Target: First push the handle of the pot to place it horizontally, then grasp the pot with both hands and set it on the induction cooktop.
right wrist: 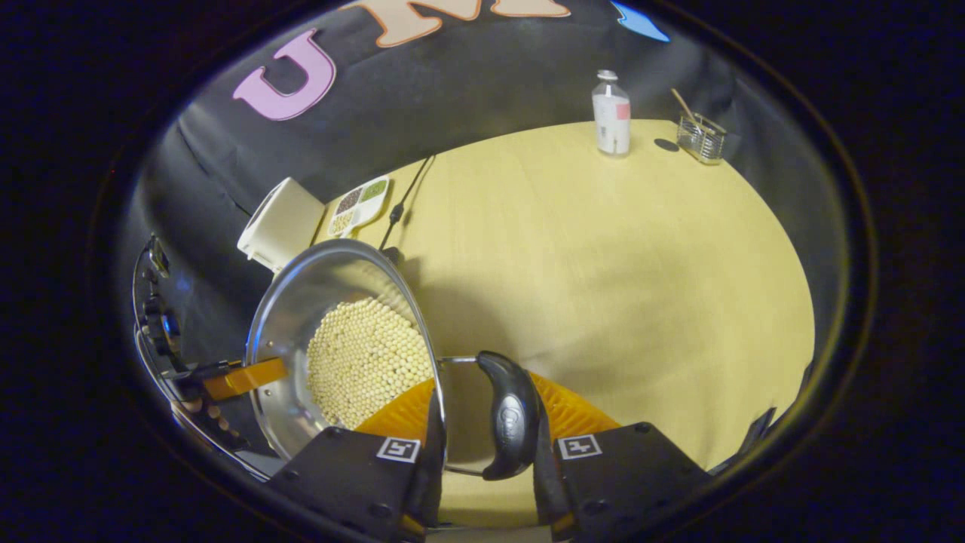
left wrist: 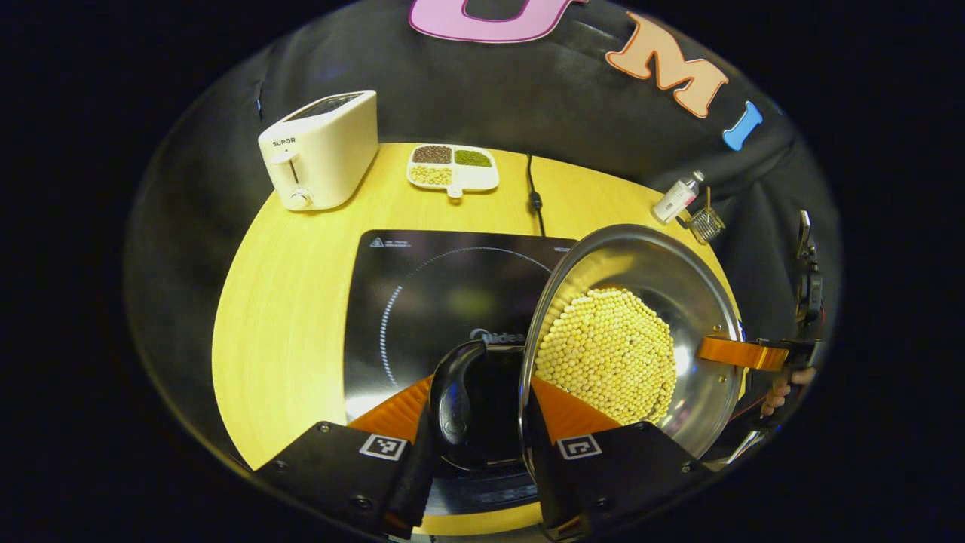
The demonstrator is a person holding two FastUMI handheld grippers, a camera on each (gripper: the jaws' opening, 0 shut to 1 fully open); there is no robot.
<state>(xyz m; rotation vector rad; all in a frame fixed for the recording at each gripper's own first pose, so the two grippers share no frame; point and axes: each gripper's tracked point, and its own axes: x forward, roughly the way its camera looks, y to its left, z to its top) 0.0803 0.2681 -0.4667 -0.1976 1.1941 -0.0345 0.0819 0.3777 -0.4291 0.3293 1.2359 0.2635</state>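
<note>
Above cooktop (left wrist: pixel 422 302): both tongs (left wrist: pixel 476 445) (right wrist: pixel 482 452) clamp pot (left wrist: pixel 641 302) side handles, pot aloft.

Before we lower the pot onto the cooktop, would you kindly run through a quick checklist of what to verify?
1. Left gripper closed on the pot's left handle: ok.
2. Right gripper closed on the right handle: ok.
3. Pot over the induction cooktop: partly, mostly off its right side; not ok.
4. Cooktop glass free of objects: ok.
5. Soybeans contained inside the pot: ok.
6. Pot level: cannot tell.
</note>
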